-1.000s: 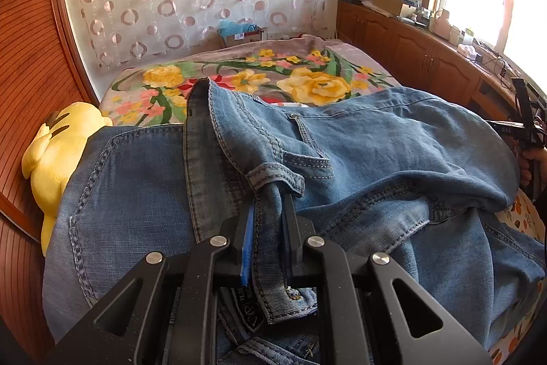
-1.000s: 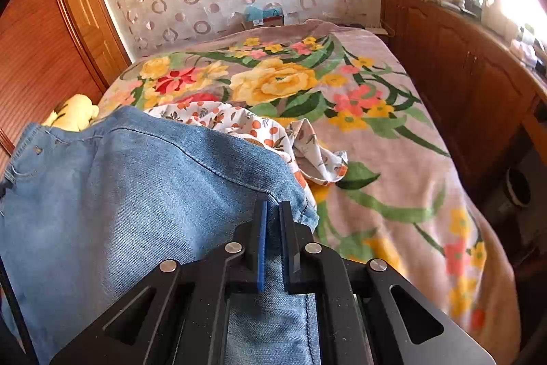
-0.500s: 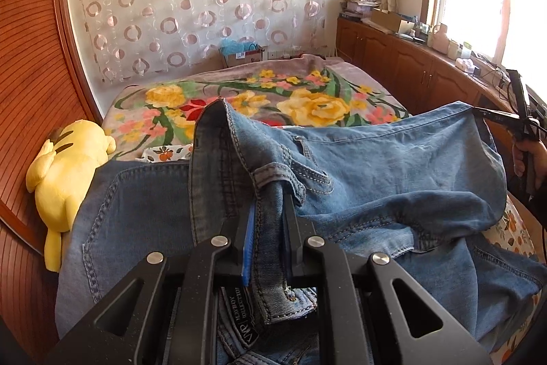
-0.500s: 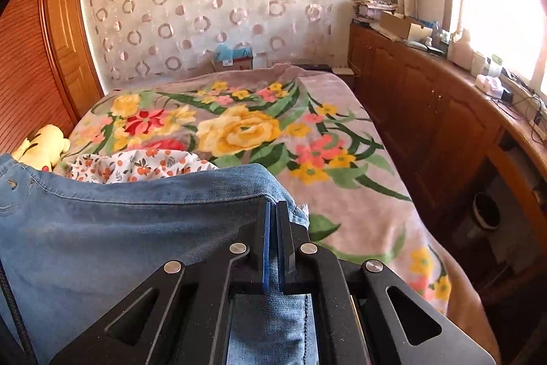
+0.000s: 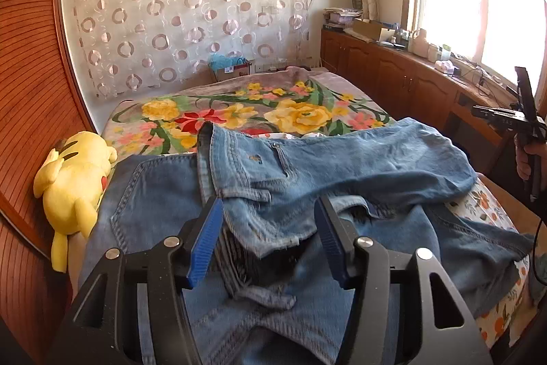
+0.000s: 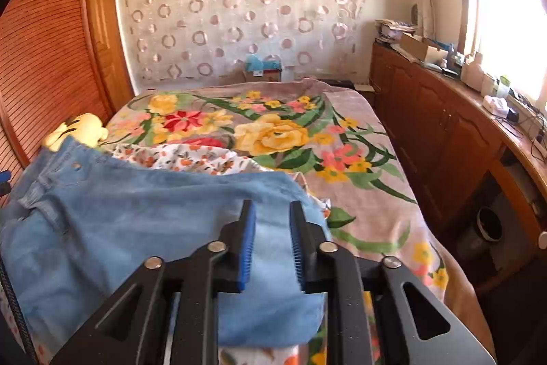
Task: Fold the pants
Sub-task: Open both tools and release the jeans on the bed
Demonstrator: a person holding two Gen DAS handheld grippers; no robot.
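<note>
Blue denim pants (image 5: 342, 166) lie folded over themselves across the near end of the floral bed (image 5: 239, 112). In the left wrist view my left gripper (image 5: 268, 211) hangs above the waistband with its jaws opening; the denim lies below the gap and the blue pads (image 5: 205, 238) do not press on it. The right gripper (image 6: 271, 214) is over the leg end of the pants (image 6: 136, 221), jaws opening too, pads clear of the cloth. The other gripper tool and a hand (image 5: 528, 153) show at the right edge of the left wrist view.
A yellow plush toy (image 5: 73, 180) lies at the bed's left edge against a wooden louvred wall (image 5: 27, 91). A floral-print garment (image 6: 177, 156) lies beyond the pants. Wooden cabinets (image 6: 444, 132) with clutter run along the right under the window. A box (image 6: 263, 67) stands beyond the bed.
Both grippers were shut on the denim, the left on the waistband and the right on the leg end. Both have let go and drawn back upward; the pants have dropped onto the bed.
</note>
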